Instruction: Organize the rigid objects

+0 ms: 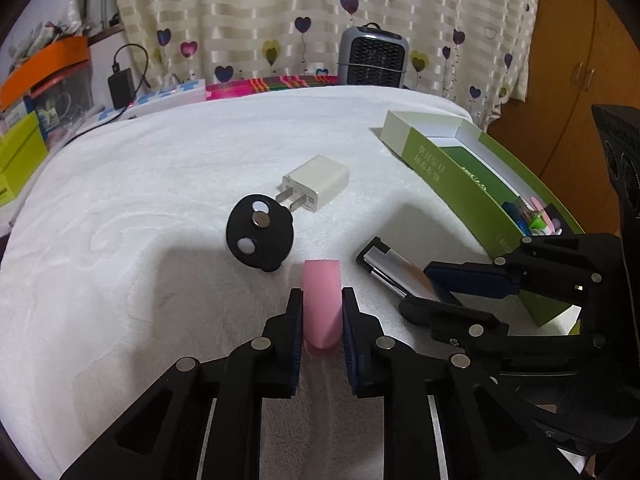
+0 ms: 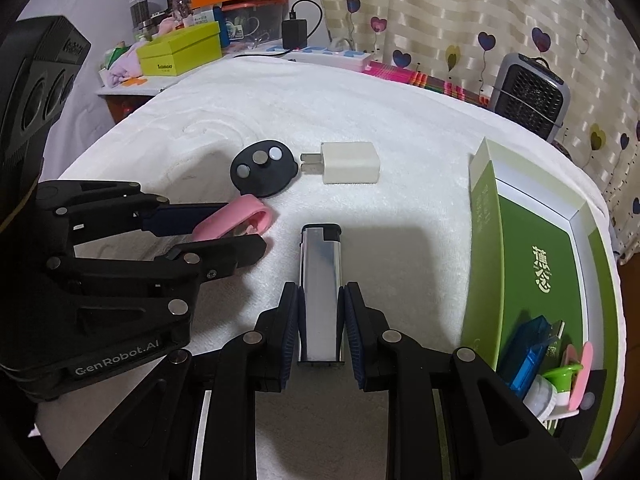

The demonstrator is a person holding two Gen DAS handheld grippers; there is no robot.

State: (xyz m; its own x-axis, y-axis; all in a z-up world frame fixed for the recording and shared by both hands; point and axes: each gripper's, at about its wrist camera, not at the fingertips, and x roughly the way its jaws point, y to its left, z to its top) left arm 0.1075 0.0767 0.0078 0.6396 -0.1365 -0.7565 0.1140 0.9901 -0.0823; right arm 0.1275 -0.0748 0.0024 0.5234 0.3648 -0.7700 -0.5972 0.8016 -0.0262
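My left gripper [image 1: 322,300] is shut on a pink clip [image 1: 322,304], just above the white towel; both show in the right wrist view, the gripper [image 2: 256,226] and the clip [image 2: 236,220]. My right gripper [image 2: 321,296] is shut on a silver lighter [image 2: 321,280] with a black cap; in the left wrist view the gripper [image 1: 420,288] holds the lighter [image 1: 386,266]. A black round disc [image 1: 260,236] with metal dots and a white plug charger [image 1: 316,184] lie ahead on the towel.
An open green box [image 2: 486,264] at the right holds several small items [image 2: 548,372]. A grey fan heater [image 1: 374,56] stands at the back by the curtain. Cluttered boxes [image 2: 180,50] and a cable adapter [image 2: 294,34] sit at the far left.
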